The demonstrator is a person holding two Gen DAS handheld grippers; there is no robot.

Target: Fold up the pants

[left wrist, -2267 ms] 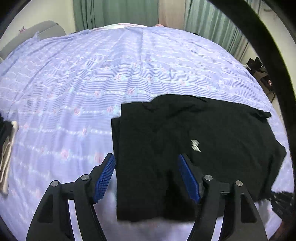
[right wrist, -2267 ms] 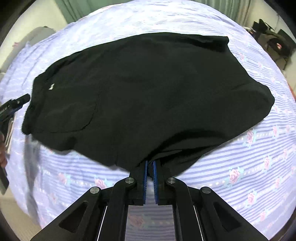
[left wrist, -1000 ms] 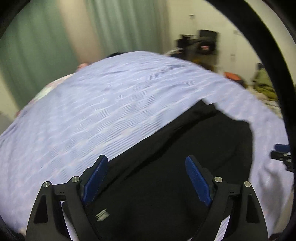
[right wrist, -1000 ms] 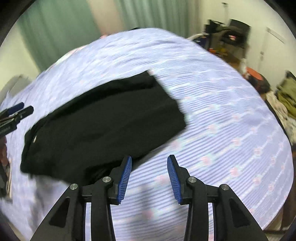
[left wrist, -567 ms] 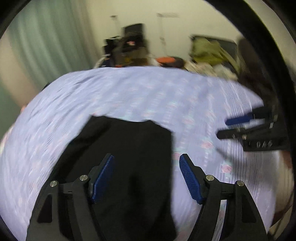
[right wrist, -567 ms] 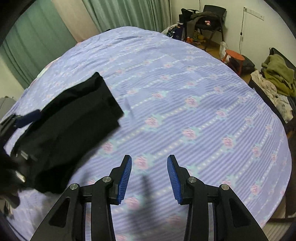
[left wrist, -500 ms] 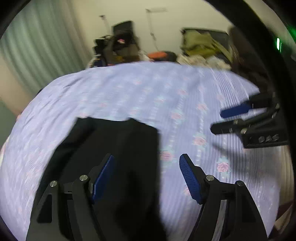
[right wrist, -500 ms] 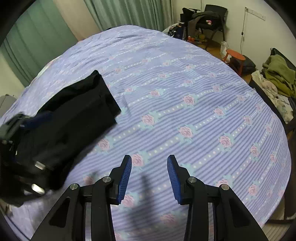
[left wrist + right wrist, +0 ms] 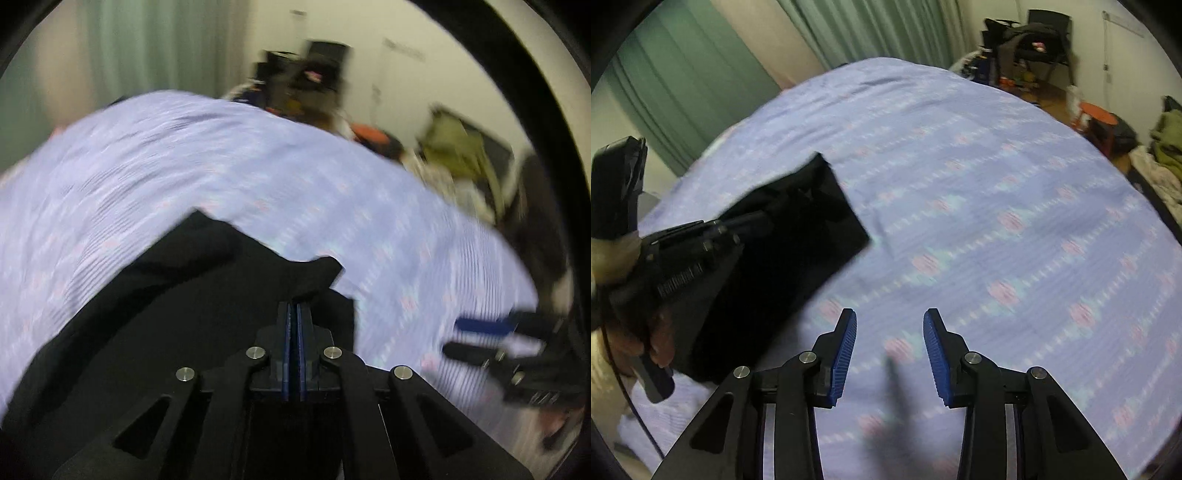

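Note:
The black pants (image 9: 177,302) lie folded on the lilac striped bedsheet (image 9: 147,166). My left gripper (image 9: 294,314) is shut on the pants' right edge, where a fold of cloth rises at its tips. In the right wrist view the pants (image 9: 812,229) lie at the left, with the left gripper (image 9: 701,254) over them in a hand. My right gripper (image 9: 889,332) is open and empty above bare sheet (image 9: 997,221), to the right of the pants. It also shows at the right of the left wrist view (image 9: 491,336).
Green curtains (image 9: 683,74) hang behind the bed. A chair piled with dark things (image 9: 1034,37), an orange stool (image 9: 1097,114) and a heap of clothes (image 9: 1163,147) stand beyond the bed's far right edge.
My left gripper went from open over the pants to shut on their edge. My right gripper let go of the pants earlier and stays open over the sheet.

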